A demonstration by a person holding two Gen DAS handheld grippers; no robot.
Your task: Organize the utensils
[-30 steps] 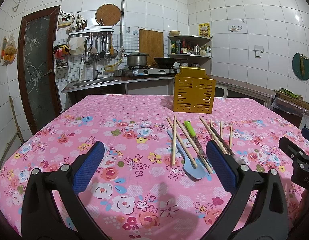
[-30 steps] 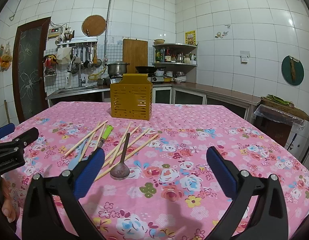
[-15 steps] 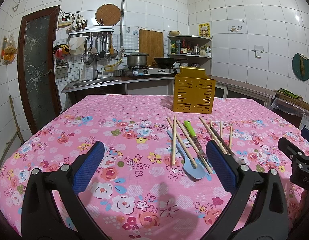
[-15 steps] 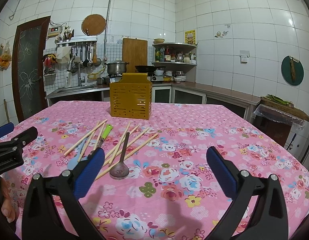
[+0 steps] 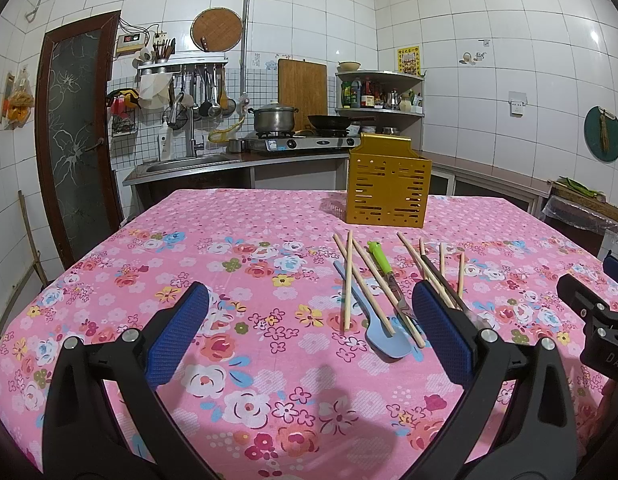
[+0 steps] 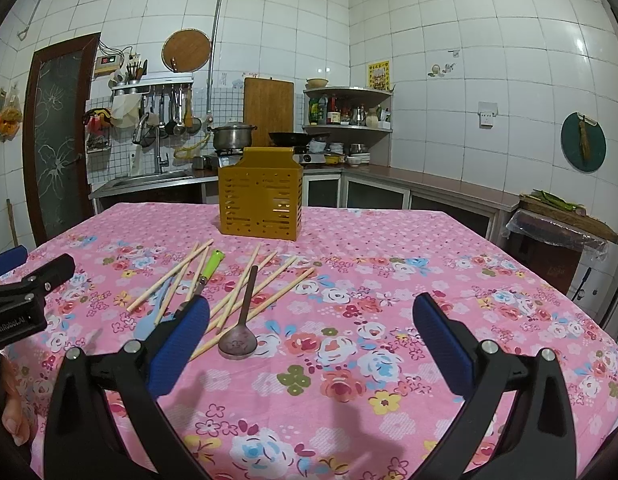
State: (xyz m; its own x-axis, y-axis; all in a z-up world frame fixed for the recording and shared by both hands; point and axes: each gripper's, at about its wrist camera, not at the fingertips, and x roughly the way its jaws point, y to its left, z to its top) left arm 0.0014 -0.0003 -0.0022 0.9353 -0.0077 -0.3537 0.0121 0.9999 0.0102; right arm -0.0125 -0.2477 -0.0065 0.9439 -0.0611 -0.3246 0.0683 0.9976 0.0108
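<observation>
Several wooden chopsticks (image 5: 348,280) (image 6: 245,284), a light blue spatula (image 5: 383,336) (image 6: 151,316), a green-handled knife (image 5: 381,260) (image 6: 211,266) and a dark brown spoon (image 6: 239,342) lie loose on the pink floral tablecloth. A yellow slotted utensil holder (image 5: 387,184) (image 6: 259,196) stands upright behind them. My left gripper (image 5: 309,330) is open and empty, low over the cloth, left of the pile. My right gripper (image 6: 309,332) is open and empty, right of the pile; the spoon bowl lies near its left finger (image 6: 181,336).
The table (image 5: 149,280) fills the foreground, its edges dropping off left and right. A kitchen counter with sink, stove, pot (image 5: 273,118) and wok lies behind it. A door (image 5: 75,128) is at the left. Each gripper shows at the other view's edge.
</observation>
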